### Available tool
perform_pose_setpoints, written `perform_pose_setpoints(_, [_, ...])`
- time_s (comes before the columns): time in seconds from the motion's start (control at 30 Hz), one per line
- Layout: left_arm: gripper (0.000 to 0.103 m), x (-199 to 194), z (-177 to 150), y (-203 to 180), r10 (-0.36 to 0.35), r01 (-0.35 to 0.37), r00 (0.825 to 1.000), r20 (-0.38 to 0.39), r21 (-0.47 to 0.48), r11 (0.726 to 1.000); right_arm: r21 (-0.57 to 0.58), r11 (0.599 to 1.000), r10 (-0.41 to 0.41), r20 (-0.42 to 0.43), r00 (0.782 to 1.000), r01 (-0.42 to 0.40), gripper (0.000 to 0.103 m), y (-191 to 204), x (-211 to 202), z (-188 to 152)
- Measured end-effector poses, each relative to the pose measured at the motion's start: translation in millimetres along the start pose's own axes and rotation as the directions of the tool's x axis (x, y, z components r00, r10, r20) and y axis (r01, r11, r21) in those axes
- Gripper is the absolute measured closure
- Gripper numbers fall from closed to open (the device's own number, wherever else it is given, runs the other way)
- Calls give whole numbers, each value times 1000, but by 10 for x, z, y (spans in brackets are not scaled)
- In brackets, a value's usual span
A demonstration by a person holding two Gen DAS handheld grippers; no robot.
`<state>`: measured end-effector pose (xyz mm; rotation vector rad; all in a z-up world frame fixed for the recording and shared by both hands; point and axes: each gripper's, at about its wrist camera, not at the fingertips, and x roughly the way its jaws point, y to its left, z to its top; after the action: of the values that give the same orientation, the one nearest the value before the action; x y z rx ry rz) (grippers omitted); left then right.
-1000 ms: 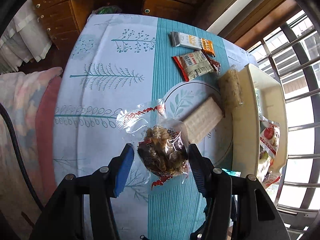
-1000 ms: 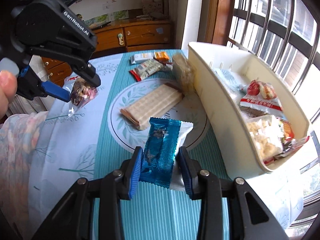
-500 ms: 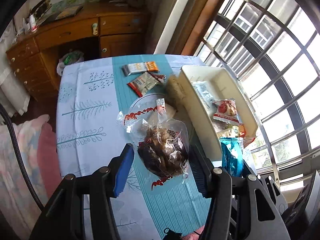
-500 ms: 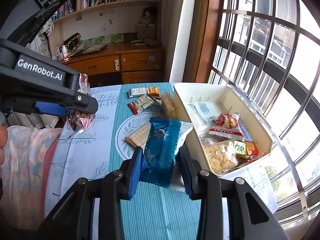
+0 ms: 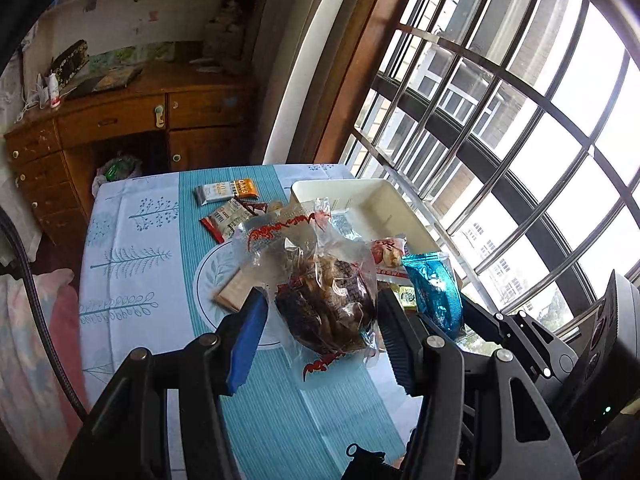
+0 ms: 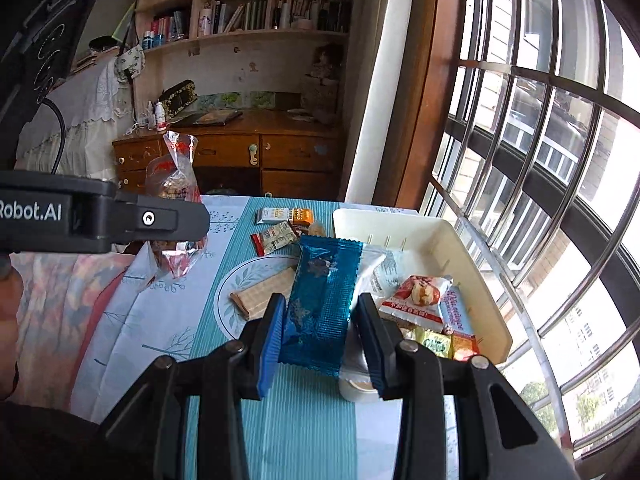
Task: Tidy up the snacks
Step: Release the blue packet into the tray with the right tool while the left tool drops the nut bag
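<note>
Fingers (image 5: 256, 320) clamped around cookie bag (image 5: 326, 304)

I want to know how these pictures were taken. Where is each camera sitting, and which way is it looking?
Left wrist: rides the left gripper, looking down over its clear crinkly bag of brown snacks to the blue cloth table; own black fingers show.
Right wrist: rides the right gripper, looking over its shiny blue foil packet toward the cream plastic bin; part of a hand shows at the left edge.
Shared: each sees the other's gripper and snack, plus bin, table and barred window.
</note>
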<state>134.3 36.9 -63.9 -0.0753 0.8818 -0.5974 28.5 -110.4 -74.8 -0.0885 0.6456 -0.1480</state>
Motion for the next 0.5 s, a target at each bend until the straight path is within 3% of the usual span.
perform_pose_setpoints(0.5, [48,506,63,-908,-30,37,997,70,-102,994,-80,994,82,29,996,-80,66,-1073,165,132])
